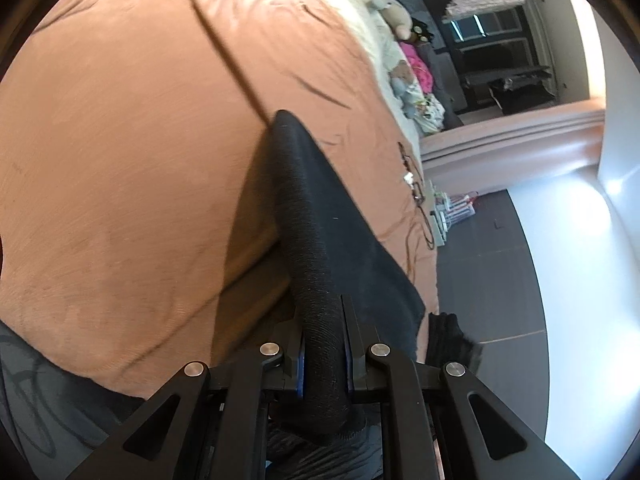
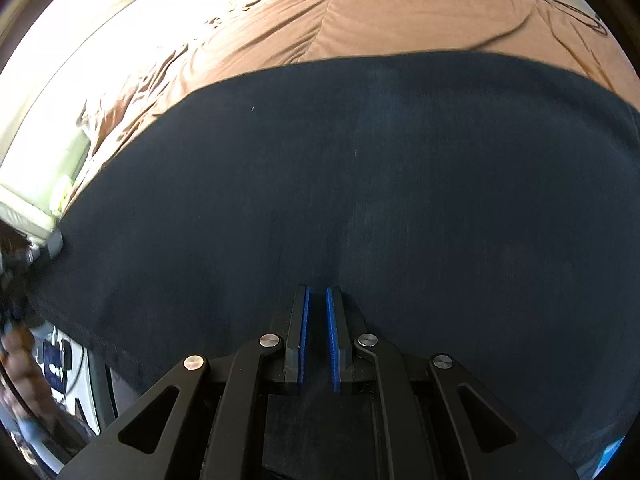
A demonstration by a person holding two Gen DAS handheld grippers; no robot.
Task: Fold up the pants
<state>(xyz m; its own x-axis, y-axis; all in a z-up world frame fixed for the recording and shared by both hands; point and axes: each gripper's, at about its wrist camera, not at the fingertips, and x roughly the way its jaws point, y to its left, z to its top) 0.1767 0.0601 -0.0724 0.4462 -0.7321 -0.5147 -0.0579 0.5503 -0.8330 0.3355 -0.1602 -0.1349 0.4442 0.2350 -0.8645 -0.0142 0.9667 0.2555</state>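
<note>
Free room and obstacles. The brown bedspread (image 1: 140,140) offers a broad bare surface left of and beyond the left gripper (image 1: 325,344) — only shallow wrinkles there. Between its fingers a thick rolled edge of the dark pants (image 1: 316,240) fills the gap. At the bed's far edge, stuffed toys and clothes (image 1: 412,76) crowd the passage; a black cable (image 1: 416,192) lies near the mattress edge. Under the right gripper (image 2: 318,336) the pants (image 2: 360,200) cover nearly everything — open bedspread (image 2: 360,20) lies beyond them.
</note>
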